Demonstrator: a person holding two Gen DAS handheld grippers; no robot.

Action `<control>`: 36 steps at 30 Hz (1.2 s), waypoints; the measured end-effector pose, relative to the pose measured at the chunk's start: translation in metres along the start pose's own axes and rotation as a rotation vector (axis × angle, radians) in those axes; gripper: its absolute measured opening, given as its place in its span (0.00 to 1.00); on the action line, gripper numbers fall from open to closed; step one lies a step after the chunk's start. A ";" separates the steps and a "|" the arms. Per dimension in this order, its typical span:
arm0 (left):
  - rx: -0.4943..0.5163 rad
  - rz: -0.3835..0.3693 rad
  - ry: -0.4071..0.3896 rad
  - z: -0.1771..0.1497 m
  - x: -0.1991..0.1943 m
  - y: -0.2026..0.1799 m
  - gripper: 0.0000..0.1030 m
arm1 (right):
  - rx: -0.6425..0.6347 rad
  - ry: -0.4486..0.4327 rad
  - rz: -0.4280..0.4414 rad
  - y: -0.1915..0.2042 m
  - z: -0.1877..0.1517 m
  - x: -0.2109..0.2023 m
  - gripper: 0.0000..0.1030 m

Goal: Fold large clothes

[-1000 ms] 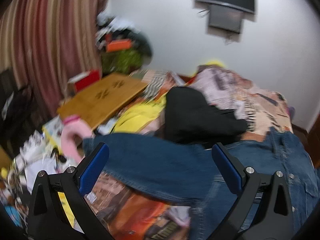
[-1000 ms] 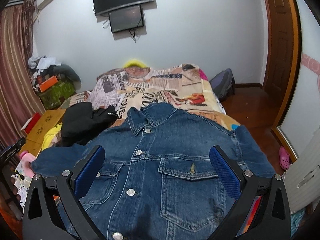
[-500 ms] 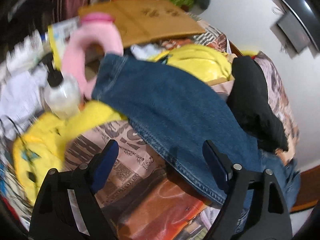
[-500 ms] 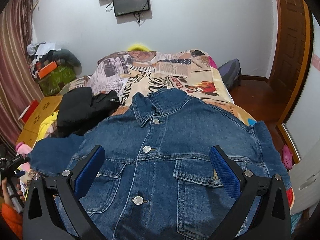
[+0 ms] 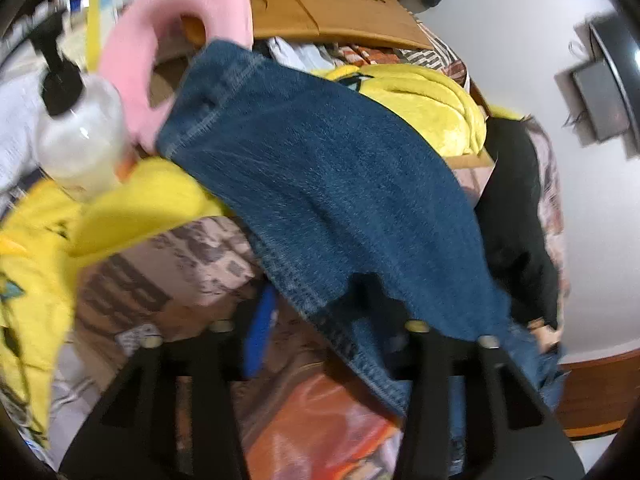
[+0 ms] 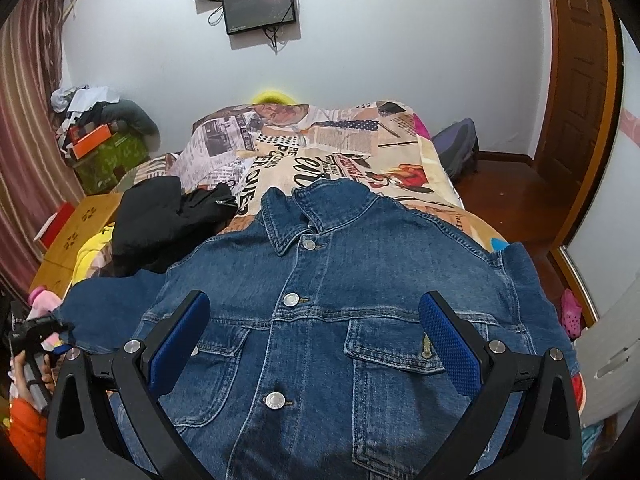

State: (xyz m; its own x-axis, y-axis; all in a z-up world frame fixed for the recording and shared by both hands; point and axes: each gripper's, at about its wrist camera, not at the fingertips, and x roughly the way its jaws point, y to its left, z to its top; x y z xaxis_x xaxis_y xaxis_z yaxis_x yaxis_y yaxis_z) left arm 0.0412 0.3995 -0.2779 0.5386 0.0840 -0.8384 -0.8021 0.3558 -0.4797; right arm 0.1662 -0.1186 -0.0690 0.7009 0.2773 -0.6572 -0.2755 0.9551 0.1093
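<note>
Bed carries buttoned denim jacket; right tool spread wide above it, left tool straddling sleeve, grip unclear.

- The left gripper is tilted, its view blurred; its fingers stand on either side of the denim sleeve edge, one blue pad showing, the other finger hidden under cloth, so closure cannot be judged.
- The right gripper hovers level above the jacket front with both blue pads spread wide, holding nothing.
</note>
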 end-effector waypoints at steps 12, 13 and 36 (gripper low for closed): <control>0.357 0.057 -0.301 -0.009 -0.087 -0.109 0.01 | 0.027 -0.043 0.004 -0.012 -0.003 -0.014 1.00; 0.389 0.020 -0.325 -0.013 -0.099 -0.121 0.00 | 0.031 -0.047 0.001 -0.014 -0.004 -0.016 1.00; 0.498 0.017 -0.322 -0.050 -0.121 -0.155 0.63 | 0.158 -0.058 -0.019 -0.060 -0.016 -0.028 1.00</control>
State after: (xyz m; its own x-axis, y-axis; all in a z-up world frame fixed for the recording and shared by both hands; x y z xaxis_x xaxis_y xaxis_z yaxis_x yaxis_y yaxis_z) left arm 0.0873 0.2876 -0.1147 0.6407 0.3440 -0.6864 -0.6353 0.7396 -0.2223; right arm 0.1523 -0.1852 -0.0689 0.7432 0.2606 -0.6163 -0.1586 0.9634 0.2162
